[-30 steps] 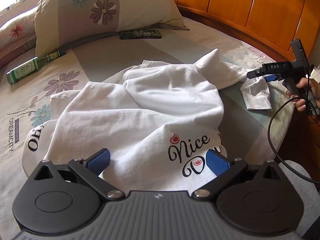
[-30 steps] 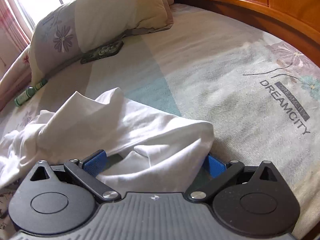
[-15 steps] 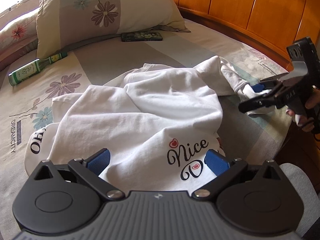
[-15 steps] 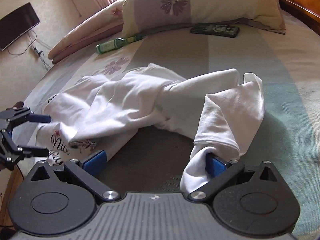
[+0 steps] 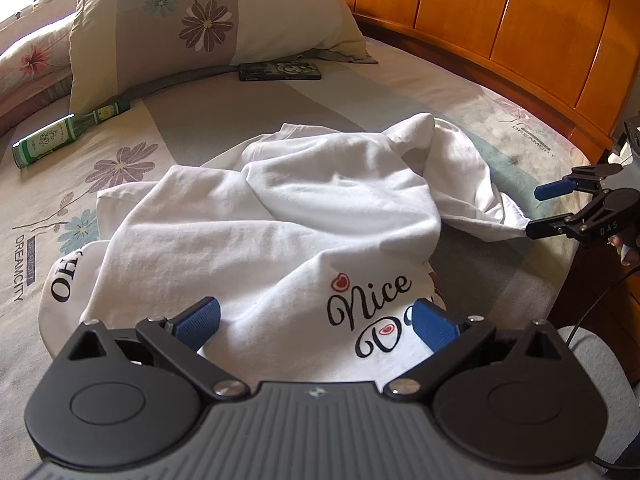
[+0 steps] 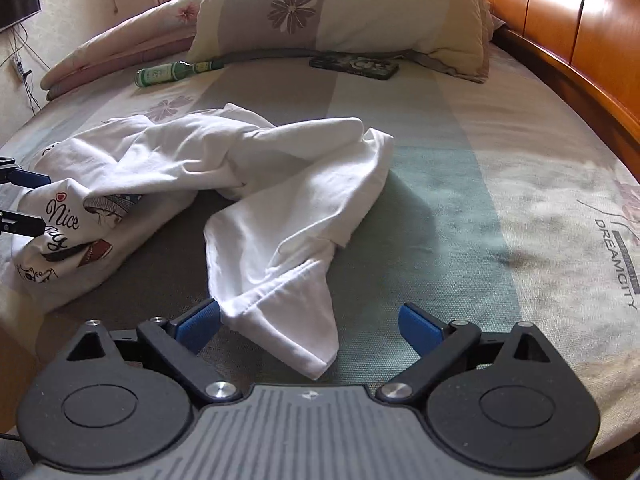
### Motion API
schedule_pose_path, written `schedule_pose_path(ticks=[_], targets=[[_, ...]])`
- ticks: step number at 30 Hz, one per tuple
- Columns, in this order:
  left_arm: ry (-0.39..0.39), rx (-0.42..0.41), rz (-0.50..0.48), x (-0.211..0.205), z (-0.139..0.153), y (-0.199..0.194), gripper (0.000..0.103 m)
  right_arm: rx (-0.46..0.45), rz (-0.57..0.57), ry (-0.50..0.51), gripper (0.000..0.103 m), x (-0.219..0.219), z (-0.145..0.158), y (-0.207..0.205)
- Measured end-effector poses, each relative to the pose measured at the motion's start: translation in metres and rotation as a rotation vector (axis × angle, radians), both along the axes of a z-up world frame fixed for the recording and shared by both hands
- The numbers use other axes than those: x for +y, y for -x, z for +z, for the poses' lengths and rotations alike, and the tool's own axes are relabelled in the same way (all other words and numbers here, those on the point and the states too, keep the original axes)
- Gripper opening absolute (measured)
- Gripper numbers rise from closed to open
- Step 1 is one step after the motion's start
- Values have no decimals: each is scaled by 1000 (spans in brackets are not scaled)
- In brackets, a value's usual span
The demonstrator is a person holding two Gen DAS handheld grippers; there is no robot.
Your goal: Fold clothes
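Since a second ago the right tongs [image 5: 534, 210] have swung out to the bed's [image 5: 240, 120] edge. Left-wrist view: left tongs [image 5: 316, 320] gape over the crumpled white T-shirt [image 5: 280, 224] (print "Nice" showing). Right-wrist view: right tongs [image 6: 310, 320], wide, are closing around its sleeve [image 6: 280, 300], unpinched.

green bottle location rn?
Green bottle lies on its side on the bedsheet, left in the left wrist view, at the floral pillow's lower corner.
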State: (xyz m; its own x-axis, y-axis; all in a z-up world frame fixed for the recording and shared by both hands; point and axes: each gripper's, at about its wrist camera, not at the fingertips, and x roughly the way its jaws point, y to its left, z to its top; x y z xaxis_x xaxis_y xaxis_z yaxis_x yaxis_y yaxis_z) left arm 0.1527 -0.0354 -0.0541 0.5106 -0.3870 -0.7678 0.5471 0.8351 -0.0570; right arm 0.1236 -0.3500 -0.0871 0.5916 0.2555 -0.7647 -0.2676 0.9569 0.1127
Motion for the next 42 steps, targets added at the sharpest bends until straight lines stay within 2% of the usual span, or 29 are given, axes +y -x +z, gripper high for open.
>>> schedule_pose_path(ticks=[2, 7, 9, 13, 15, 18, 21, 24, 27, 31, 36, 42], targets=[[-1, 1, 0, 0, 0, 0, 101, 7, 9, -15, 88, 0, -4, -1], [-12, 2, 0, -1, 2, 2, 101, 27, 35, -48, 84, 6, -15, -9], [-14, 0, 0, -2, 3, 2, 101, 40, 28, -90, 84, 5, -15, -12], [-17, 0, -10, -3, 4, 4, 101, -8, -9, -200, 84, -14, -1, -8], [-19, 1, -15, -6, 4, 4, 101, -39, -55, -212, 84, -26, 6, -6], [-22, 2, -23, -10, 2, 3, 101, -40, -120, -109, 84, -30, -1, -10], [-25, 3, -32, -15, 1, 4, 101, 1, -96, -64, 77, -17, -20, -16], [-31, 3, -36, -18, 0, 5, 101, -24, -47, 24, 74, 10, -24, -15], [-37, 5, -32, -18, 0, 4, 101, -34, -4, 53, 48, 28, -24, -14], [-41, 4, -32, -19, 2, 5, 101, -31, 6, 80, 16, 28, -17, -10], [-35, 1, -38, -20, 3, 6, 101, -58, -80, 175, 13, -1, -5, -10], [-31, 0, -45, -23, 3, 5, 101, -74, -235, 360, 13, -58, 4, -33]])
